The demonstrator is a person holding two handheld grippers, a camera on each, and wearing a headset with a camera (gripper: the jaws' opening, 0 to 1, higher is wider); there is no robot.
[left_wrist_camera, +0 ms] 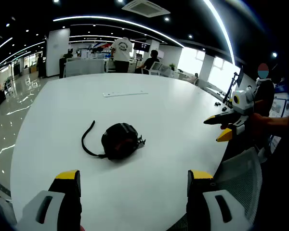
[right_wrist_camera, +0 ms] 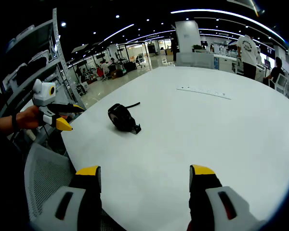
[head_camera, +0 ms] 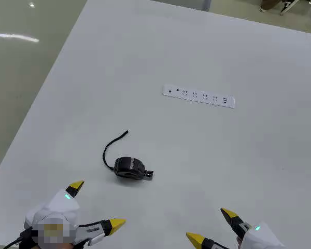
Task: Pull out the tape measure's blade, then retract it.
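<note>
A black tape measure [head_camera: 128,168] with a black wrist strap [head_camera: 112,147] lies on the white table [head_camera: 207,145], its blade fully inside the case. It also lies ahead of the jaws in the left gripper view, tape measure [left_wrist_camera: 119,140], and in the right gripper view, tape measure [right_wrist_camera: 121,117]. My left gripper [head_camera: 96,206] hovers open near the table's front edge, short of the tape measure and to its left. My right gripper [head_camera: 212,226] is open too, at the lower right, well apart from it. Nothing sits between either pair of yellow-tipped jaws.
A white power strip [head_camera: 198,96] lies flat on the table beyond the tape measure. The table's left edge [head_camera: 41,98] drops to a shiny floor. People stand at desks far behind the table in both gripper views.
</note>
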